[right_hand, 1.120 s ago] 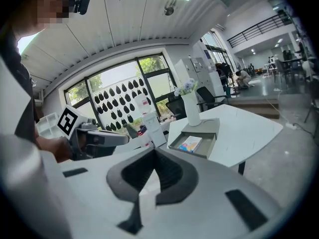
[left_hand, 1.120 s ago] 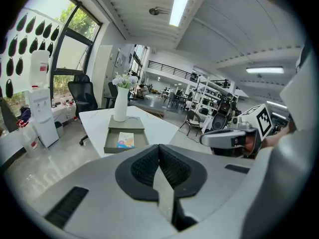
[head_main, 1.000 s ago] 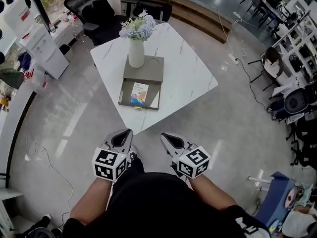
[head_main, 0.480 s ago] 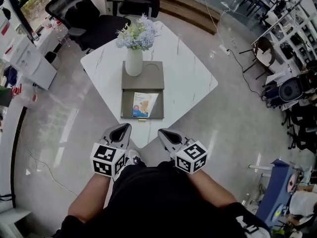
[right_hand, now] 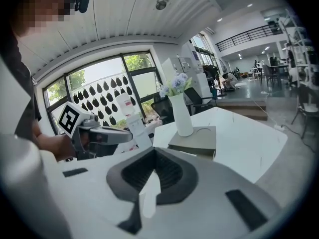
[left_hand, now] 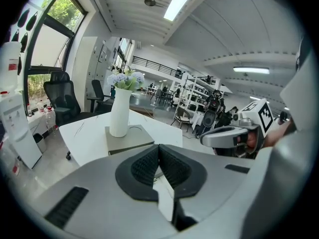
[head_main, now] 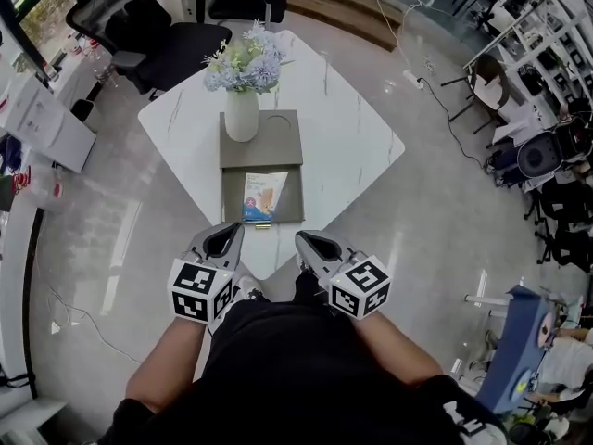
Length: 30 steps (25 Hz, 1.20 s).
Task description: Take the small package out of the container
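Not started yet. pkg [head_main: 263, 196] lies inside open container [head_main: 289, 208] on desk [head_main: 347, 146], beside vase [head_main: 241, 116]. L gripper [head_main: 225, 239], R gripper [head_main: 310, 241]: jaws together, empty, near desk edge, short of container. To do: reach in, grab pkg, lift out.

Open-plan lab: office chairs [head_main: 167, 54], equipment racks [head_main: 530, 21].

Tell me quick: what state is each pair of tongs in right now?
Left tongs: closed, holding nothing.
Right tongs: closed, holding nothing.
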Each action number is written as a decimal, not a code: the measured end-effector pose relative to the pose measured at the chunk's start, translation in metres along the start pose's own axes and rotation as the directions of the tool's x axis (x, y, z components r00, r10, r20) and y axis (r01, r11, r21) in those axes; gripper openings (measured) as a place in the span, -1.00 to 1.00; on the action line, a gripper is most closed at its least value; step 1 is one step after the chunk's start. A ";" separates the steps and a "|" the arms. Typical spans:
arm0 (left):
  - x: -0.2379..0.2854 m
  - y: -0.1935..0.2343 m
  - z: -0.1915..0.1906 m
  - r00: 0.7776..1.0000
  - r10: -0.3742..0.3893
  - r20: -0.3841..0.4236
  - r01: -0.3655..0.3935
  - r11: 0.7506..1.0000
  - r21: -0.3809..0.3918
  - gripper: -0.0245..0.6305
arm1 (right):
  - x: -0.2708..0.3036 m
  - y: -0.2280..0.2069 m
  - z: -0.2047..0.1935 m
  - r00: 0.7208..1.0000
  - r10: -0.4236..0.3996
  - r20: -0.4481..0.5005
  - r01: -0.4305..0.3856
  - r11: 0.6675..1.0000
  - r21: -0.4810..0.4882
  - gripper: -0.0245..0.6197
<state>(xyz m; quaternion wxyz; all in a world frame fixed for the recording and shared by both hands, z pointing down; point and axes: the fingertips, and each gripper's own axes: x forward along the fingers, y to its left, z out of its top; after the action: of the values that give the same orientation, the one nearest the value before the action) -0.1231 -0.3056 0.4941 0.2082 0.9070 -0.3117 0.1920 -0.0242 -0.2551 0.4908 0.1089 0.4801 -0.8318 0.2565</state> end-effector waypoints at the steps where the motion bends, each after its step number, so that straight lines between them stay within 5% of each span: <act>1: 0.002 0.000 0.001 1.000 0.006 0.001 -0.006 1.000 -0.002 -0.92 | 0.001 -0.001 0.002 1.000 0.009 -0.001 -0.009 1.000 -0.010 -0.92; 12: 0.031 0.005 0.022 0.991 0.130 0.025 -0.129 0.991 -0.027 -0.92 | 0.020 -0.036 0.038 0.991 0.133 -0.020 -0.134 0.983 -0.123 -0.92; 23: 0.048 0.006 0.045 0.964 0.264 0.033 -0.264 0.964 -0.012 -0.92 | 0.027 -0.066 0.051 0.971 0.238 -0.035 -0.240 0.962 -0.130 -0.92; 30: 0.050 0.002 0.053 0.958 0.281 0.045 -0.282 0.960 -0.005 -0.72 | 0.022 -0.072 0.052 0.965 0.261 -0.035 -0.263 0.956 -0.129 -0.92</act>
<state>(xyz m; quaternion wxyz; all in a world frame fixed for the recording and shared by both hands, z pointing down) -0.0758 -0.3575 0.4738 0.1708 0.8578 -0.4420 0.1993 0.0293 -0.3287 0.4799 0.1130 0.3551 -0.9022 0.2173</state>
